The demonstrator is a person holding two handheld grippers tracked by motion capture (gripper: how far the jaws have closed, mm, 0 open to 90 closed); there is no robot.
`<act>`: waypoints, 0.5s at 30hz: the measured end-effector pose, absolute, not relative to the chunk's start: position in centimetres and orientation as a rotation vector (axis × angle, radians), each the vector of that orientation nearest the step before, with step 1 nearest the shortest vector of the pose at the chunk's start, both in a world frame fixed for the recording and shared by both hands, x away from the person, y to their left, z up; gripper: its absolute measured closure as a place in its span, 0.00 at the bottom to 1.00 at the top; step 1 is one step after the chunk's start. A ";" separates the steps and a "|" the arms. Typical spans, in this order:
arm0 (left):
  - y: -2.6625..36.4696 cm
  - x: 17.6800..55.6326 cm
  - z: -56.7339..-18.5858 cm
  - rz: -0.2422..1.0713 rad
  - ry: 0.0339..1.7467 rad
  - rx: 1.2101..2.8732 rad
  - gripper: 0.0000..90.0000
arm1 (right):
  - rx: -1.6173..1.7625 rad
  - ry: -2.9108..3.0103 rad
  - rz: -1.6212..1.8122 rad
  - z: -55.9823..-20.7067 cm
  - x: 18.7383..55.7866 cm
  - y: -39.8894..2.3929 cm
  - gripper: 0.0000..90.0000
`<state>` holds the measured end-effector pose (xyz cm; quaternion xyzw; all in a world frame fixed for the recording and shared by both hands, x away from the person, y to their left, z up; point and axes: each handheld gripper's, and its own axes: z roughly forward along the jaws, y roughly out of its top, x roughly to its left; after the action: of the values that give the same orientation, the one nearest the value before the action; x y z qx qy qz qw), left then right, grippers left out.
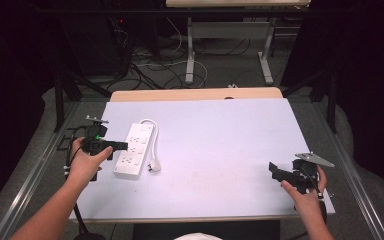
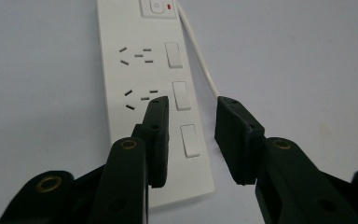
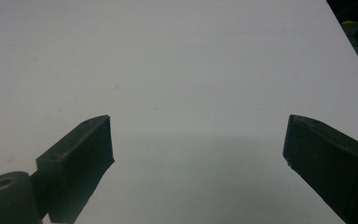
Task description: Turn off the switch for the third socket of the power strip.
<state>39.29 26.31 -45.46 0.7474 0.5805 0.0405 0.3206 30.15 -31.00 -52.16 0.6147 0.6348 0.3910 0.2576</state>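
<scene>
Flat white power strip [image 2: 154,93], three sockets, rocker switches

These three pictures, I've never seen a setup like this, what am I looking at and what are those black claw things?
A person sits at a table covered by a pale lilac sheet, holding a hand-worked gripper in each hand. The high view looks down from above; the other two views ride on the grippers. The left gripper hangs open over a white plastic power strip with three sockets and rocker switches, whose white cable curls beside it. The right gripper is open above bare sheet. Nothing is held.
</scene>
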 end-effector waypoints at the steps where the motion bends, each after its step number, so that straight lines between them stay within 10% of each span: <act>1: 26.4 39.4 -45.5 0.084 1.528 1.981 0.72 | 1.666 1.726 1.055 -52.2 30.2 -31.0 0.08; 15: 25.7 39.9 -46.3 0.023 1.577 2.000 0.73 | 1.675 1.729 1.055 -52.4 30.3 -31.0 0.08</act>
<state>39.89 25.69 -46.28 0.7508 0.5920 0.0087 0.2930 30.26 -31.02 -52.37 0.6163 0.6363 0.3884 0.2538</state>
